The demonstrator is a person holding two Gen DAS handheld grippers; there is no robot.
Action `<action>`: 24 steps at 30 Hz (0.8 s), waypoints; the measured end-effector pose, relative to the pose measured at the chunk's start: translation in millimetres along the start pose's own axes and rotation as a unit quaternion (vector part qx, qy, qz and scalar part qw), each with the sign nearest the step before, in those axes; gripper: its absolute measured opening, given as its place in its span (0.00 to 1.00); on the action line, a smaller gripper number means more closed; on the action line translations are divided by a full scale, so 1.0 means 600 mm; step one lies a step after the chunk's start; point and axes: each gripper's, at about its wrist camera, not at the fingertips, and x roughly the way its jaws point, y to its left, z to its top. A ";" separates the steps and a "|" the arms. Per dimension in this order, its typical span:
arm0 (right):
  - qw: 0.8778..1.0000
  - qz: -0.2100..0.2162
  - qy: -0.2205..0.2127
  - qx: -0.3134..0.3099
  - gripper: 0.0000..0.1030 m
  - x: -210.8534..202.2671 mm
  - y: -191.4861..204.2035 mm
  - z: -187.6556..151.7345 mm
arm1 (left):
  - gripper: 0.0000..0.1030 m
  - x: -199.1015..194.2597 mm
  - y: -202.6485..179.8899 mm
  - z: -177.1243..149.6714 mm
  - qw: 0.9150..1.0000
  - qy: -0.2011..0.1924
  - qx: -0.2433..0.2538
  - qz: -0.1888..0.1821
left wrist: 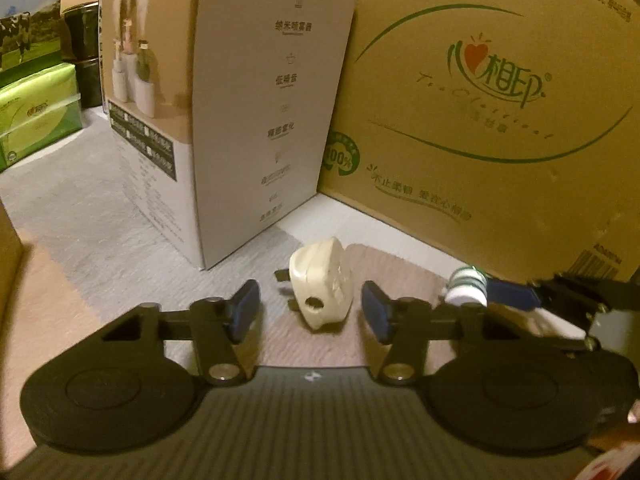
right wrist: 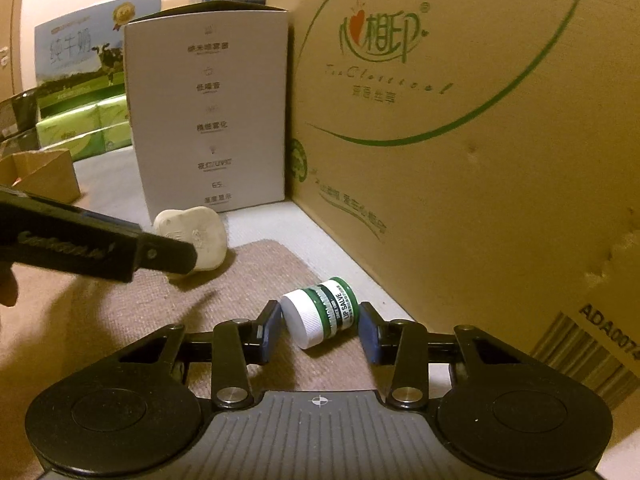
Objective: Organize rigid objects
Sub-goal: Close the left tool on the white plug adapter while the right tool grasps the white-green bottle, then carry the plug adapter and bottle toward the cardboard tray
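A cream wall plug (left wrist: 324, 284) lies on a brownish mat (left wrist: 400, 276), its metal prongs pointing left. My left gripper (left wrist: 311, 306) straddles it with both blue pads a little clear of its sides, so it is open. A small green and white lip salve jar (right wrist: 324, 318) lies on its side on the same mat (right wrist: 248, 272). My right gripper (right wrist: 320, 322) is shut on it, one pad on the white cap and the other on the base. The right wrist view also shows the plug (right wrist: 200, 236), partly behind a left gripper finger (right wrist: 160, 254). The jar (left wrist: 466, 286) appears at the right of the left wrist view.
A tall white product box (left wrist: 260, 120) stands just behind the plug. A large brown carton (right wrist: 480, 120) walls off the right side. Green tissue packs (right wrist: 84, 132), a milk box (right wrist: 80, 56) and a small open cardboard box (right wrist: 44, 172) sit further left. A hand (right wrist: 8, 284) shows at the left edge.
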 end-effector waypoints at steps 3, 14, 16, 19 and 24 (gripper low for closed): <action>1.000 -0.005 0.003 0.006 0.40 -0.008 0.003 -0.004 | 0.37 0.007 -0.004 0.002 1.000 0.002 0.002 -0.004; 0.999 -0.023 0.015 0.032 0.40 -0.051 0.019 -0.019 | 0.16 -0.041 -0.010 -0.019 1.000 0.018 0.003 -0.019; 0.999 -0.026 0.018 0.036 0.40 -0.067 0.025 -0.025 | 0.16 -0.062 -0.007 -0.033 1.000 0.022 -0.001 -0.021; 0.998 -0.027 0.023 0.047 0.40 -0.095 0.040 -0.035 | 0.16 -0.103 -0.004 -0.059 0.999 0.030 -0.007 -0.022; 0.997 -0.026 0.032 0.065 0.40 -0.152 0.080 -0.057 | 0.16 -0.184 -0.004 -0.107 0.999 0.037 -0.010 -0.027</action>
